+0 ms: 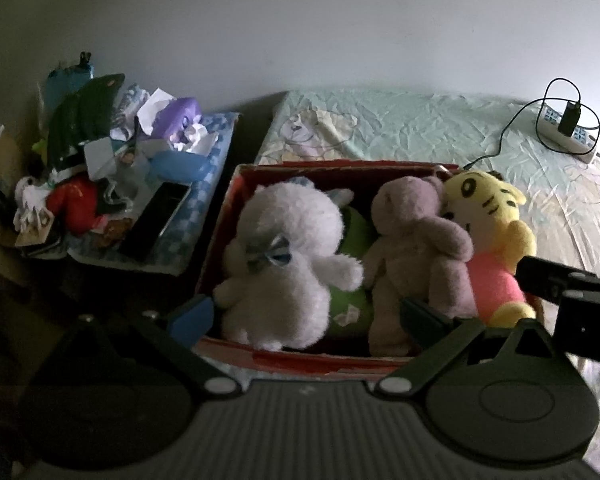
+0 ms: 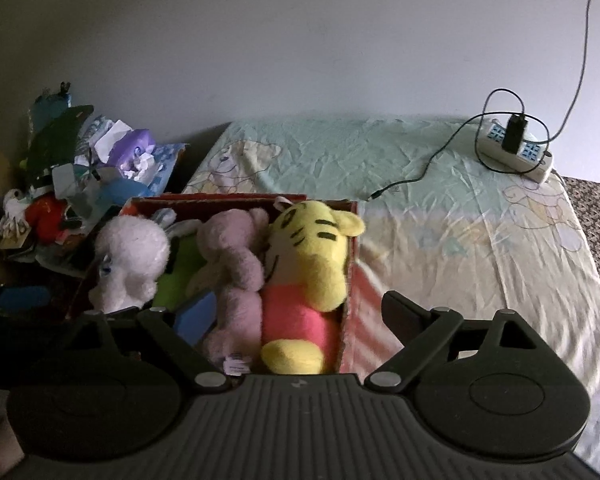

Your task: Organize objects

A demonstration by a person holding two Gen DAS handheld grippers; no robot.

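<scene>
clutter pile (image 1: 112,168) left of the red box (image 1: 236,216) on the bed (image 1: 420,132). in the box: white plush (image 1: 284,256), green plush (image 1: 350,300), pink bear (image 1: 416,248), yellow tiger plush (image 2: 312,264) at its right wall. power strip (image 2: 516,152) far right. left tongs (image 1: 306,316) and right tongs (image 2: 300,316) both released, empty, over the box.

Both wrist cams look forward and down, close over the red cardboard box (image 1: 340,362) of plush toys on the bed (image 2: 480,248). Left sits further left (shared: box, toys, white power strip (image 2: 516,156)).
</scene>
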